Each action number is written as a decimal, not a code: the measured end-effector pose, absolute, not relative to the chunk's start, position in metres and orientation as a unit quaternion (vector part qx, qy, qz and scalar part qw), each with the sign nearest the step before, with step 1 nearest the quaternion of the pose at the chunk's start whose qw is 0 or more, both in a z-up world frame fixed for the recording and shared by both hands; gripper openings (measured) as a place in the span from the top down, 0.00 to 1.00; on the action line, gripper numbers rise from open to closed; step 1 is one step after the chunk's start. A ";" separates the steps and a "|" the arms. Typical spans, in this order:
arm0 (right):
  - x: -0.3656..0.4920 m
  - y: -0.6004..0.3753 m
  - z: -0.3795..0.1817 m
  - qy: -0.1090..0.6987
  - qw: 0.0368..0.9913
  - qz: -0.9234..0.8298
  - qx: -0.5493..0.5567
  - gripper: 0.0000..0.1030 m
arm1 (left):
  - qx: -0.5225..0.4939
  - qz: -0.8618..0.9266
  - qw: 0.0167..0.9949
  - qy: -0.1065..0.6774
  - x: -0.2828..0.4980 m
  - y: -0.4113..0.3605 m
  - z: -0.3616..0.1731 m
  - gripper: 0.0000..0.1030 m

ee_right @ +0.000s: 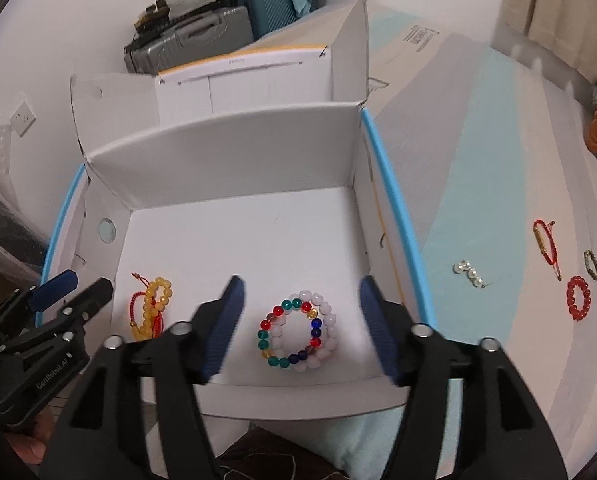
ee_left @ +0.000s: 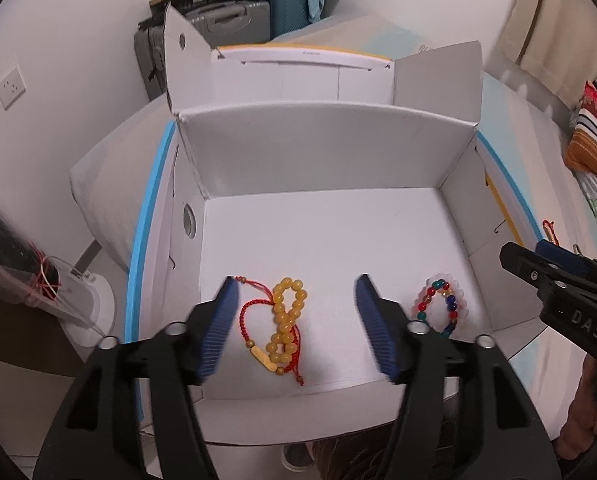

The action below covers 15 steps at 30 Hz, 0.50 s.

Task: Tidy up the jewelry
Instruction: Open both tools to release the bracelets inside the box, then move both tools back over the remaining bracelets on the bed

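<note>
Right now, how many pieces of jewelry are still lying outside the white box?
4, all on the bedcover right of the box: pearl earrings nearest it, a red cord bracelet, a dark ring, a red bead bracelet. More may lie out of view.

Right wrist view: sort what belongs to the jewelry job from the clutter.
Job: white cardboard box; multicoloured glass bead bracelet; yellow bead bracelet; pearl earrings; red bead bracelet; red cord bracelet.
Clutter: grey suitcase; teal suitcase.
</note>
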State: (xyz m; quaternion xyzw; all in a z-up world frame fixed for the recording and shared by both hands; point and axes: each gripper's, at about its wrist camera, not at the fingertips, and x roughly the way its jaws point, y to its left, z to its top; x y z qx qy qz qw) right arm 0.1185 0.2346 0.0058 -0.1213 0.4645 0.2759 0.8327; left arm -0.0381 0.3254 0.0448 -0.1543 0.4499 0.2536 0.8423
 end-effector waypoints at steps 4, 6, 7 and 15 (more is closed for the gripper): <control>0.119 0.220 0.018 0.453 0.843 0.271 -0.107 0.24 | -0.143 0.254 0.848 0.443 -0.035 0.315 0.052 0.21; 0.121 0.213 0.023 0.452 0.845 0.268 -0.095 0.14 | -0.137 0.253 0.851 0.439 -0.034 0.308 0.056 0.20; 0.122 0.209 0.025 0.453 0.846 0.266 -0.090 0.13 | -0.136 0.250 0.853 0.438 -0.032 0.304 0.058 0.17; 0.126 0.160 0.048 0.430 0.869 0.241 -0.045 0.07 | -0.114 0.228 0.864 0.434 -0.016 0.266 0.070 0.06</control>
